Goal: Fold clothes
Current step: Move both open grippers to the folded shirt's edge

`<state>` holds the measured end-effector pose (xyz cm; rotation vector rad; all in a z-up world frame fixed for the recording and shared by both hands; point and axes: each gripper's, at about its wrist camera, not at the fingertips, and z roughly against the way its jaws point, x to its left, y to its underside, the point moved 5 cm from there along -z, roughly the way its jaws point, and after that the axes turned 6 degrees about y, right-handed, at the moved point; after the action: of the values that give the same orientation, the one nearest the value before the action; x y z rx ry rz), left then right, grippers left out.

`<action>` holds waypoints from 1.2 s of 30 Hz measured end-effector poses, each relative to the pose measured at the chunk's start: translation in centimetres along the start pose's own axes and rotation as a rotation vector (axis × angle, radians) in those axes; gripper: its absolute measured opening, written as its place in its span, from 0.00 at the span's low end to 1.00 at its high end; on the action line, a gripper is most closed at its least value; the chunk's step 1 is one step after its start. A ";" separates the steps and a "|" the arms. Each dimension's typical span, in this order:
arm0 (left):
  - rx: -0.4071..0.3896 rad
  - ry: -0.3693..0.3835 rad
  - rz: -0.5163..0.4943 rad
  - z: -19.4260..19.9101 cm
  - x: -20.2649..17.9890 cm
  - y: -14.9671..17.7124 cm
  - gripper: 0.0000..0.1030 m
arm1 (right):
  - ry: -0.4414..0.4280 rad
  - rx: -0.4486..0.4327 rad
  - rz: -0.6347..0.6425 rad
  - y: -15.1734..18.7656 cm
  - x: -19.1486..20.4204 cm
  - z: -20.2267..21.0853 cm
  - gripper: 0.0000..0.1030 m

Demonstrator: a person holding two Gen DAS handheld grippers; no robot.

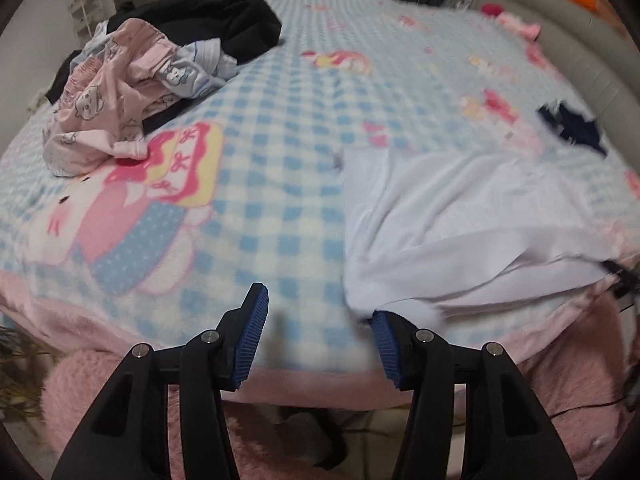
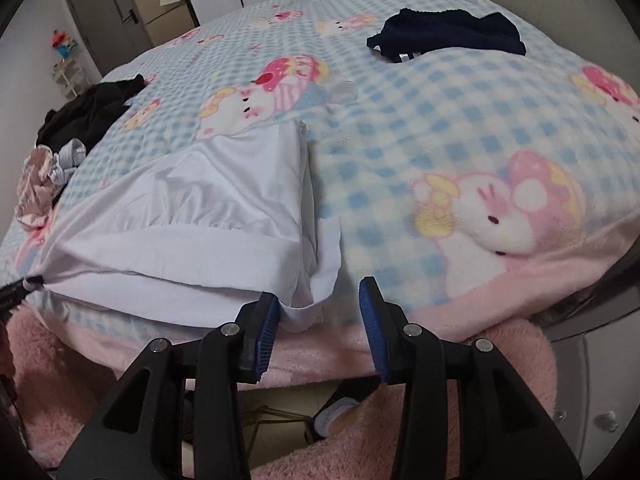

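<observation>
Both open, gripping nothing — left gripper (image 1: 316, 320) left of white garment (image 1: 460, 216); right gripper (image 2: 320, 308) at its right corner; fold axis crosswise.

Bed under a blue-checked cartoon blanket (image 2: 400, 128)

A folded white garment (image 2: 208, 208) lies just ahead-left of the right gripper; a navy garment (image 2: 448, 32) far ahead; a mixed clothes pile (image 1: 152, 68) far left.
</observation>
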<state>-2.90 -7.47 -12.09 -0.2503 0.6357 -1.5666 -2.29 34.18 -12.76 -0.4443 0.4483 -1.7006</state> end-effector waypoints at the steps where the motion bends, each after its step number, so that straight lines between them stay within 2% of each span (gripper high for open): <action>1: -0.025 0.040 0.005 0.4 -0.3 -0.3 0.52 | 0.000 -0.008 0.003 -0.1 0.2 0.1 0.39; 3: -0.047 0.084 -0.008 0.8 -1.0 -0.9 0.52 | 0.010 -0.023 0.027 -0.4 0.9 0.2 0.39; 6: -0.001 0.010 -0.067 -0.2 -1.3 -0.8 0.52 | 0.020 -0.041 0.047 -0.7 1.6 0.5 0.39; 7: 0.031 -0.043 -0.074 -0.8 -1.0 -0.5 0.52 | 0.034 -0.046 0.050 -0.7 1.4 0.6 0.38; 8: 0.062 -0.088 -0.064 -1.2 -0.3 -0.1 0.52 | 0.048 -0.052 0.054 -0.6 1.1 0.6 0.31; 9: 0.080 -0.089 -0.027 -1.3 0.5 0.2 0.52 | 0.063 -0.057 0.058 -0.5 0.9 0.7 0.24; 11: 0.056 0.003 0.079 -0.3 1.7 0.3 0.52 | 0.046 -0.045 0.050 -0.2 0.4 0.9 0.24; 12: 0.019 0.045 0.115 0.6 1.9 0.2 0.52 | 0.032 -0.045 0.042 -0.1 0.2 1.1 0.25; 14: -0.061 0.068 0.086 1.9 1.1 -0.4 0.52 | 0.004 -0.062 0.024 -0.1 0.2 2.0 0.29; 15: -0.080 0.074 0.053 1.9 0.2 -0.7 0.49 | -0.002 -0.079 0.025 -0.2 0.4 2.4 0.34; 17: -0.113 0.083 -0.008 2.0 -1.6 -1.3 0.49 | -0.003 -0.118 0.061 -0.6 1.6 2.9 0.37; 19: -0.103 0.061 -0.030 1.3 -2.4 -1.8 0.49 | 0.004 -0.142 0.103 -1.0 2.8 3.0 0.40; 20: -0.091 0.057 -0.023 1.0 -2.4 -1.8 0.50 | 0.024 -0.131 0.124 -1.0 3.1 2.7 0.40; 22: -0.005 0.057 0.008 0.0 -1.6 -1.4 0.50 | 0.074 -0.088 0.140 -0.8 3.0 1.7 0.40; 23: -0.013 0.067 0.024 0.2 -1.0 -1.2 0.50 | 0.077 -0.067 0.130 -0.5 2.5 1.4 0.40; 26: -0.045 0.113 0.073 1.2 0.4 -0.7 0.50 | -0.048 -0.068 0.049 -0.1 1.1 2.4 0.40; 29: -0.128 0.186 0.073 2.7 -0.3 -1.4 0.49 | -0.153 -0.130 0.035 -0.6 1.3 4.8 0.40; 30: -0.161 0.224 0.047 3.3 -1.1 -1.7 0.49 | -0.158 -0.167 0.059 -1.1 1.9 5.8 0.40; 32: -0.170 0.267 -0.036 3.3 -3.4 -2.3 0.49 | -0.176 -0.213 0.126 -1.9 3.8 7.2 0.44; 34: -0.151 0.287 -0.145 2.6 -6.3 -2.3 0.49 | -0.204 -0.207 0.189 -2.1 6.1 7.2 0.45; 36: -0.100 0.270 -0.252 0.9 -9.2 -1.9 0.49 | -0.213 -0.163 0.271 -1.4 8.9 5.7 0.45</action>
<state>-3.05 1.17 -8.37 -0.2009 0.9227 -1.8308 -1.97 25.39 -6.75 -0.6465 0.4693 -1.3442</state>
